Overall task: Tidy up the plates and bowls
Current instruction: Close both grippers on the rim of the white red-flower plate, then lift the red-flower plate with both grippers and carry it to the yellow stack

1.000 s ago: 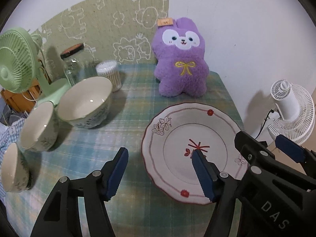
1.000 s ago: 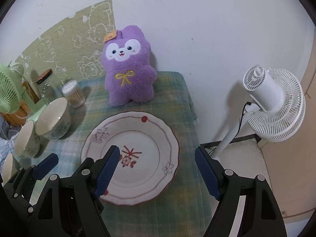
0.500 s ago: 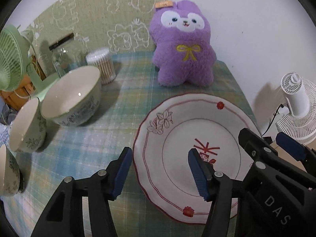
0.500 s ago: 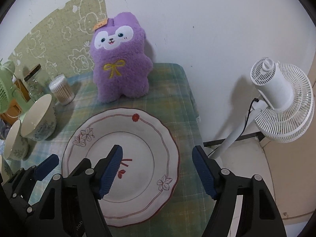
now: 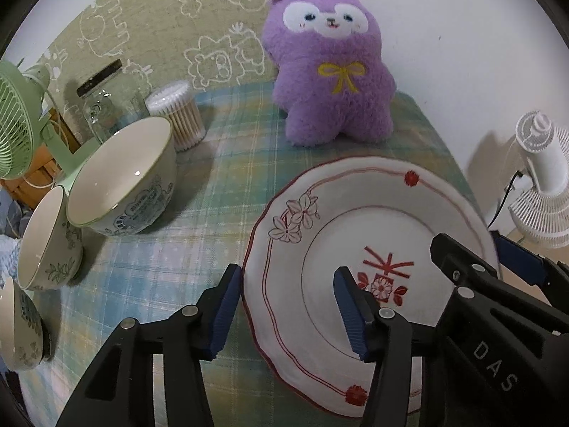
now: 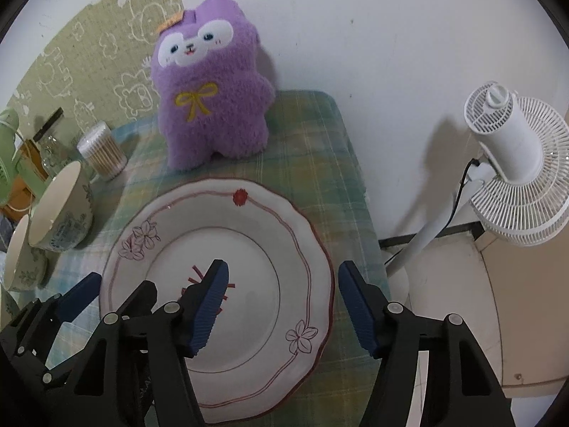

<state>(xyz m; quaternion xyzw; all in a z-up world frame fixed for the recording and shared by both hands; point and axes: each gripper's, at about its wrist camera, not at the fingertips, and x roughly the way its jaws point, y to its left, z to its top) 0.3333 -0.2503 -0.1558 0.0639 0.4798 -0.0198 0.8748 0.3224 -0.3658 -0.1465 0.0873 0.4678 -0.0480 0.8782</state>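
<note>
- Both grippers have descended onto the floral plate [image 6: 249, 249] at the table's near right edge; a two-handed lift is probably imminent.
- Left gripper [image 5: 288, 306]: jaws closing astride the plate's left rim, no visible contact.
- Right gripper [image 6: 281, 306]: jaws closing astride the right rim; contact unclear.
- Plate empty.
- Three bowls [image 5: 124, 178] along the left edge, apparently empty.

Your left gripper [image 5: 288, 311] points steeply down, jaws closing, one blue pad each side of the plate [image 5: 359, 220] rim (not pressing yet). Your right gripper [image 6: 282, 306] is tilted down the same way, jaws closing too, straddling the opposite rim, pads clear.
</note>
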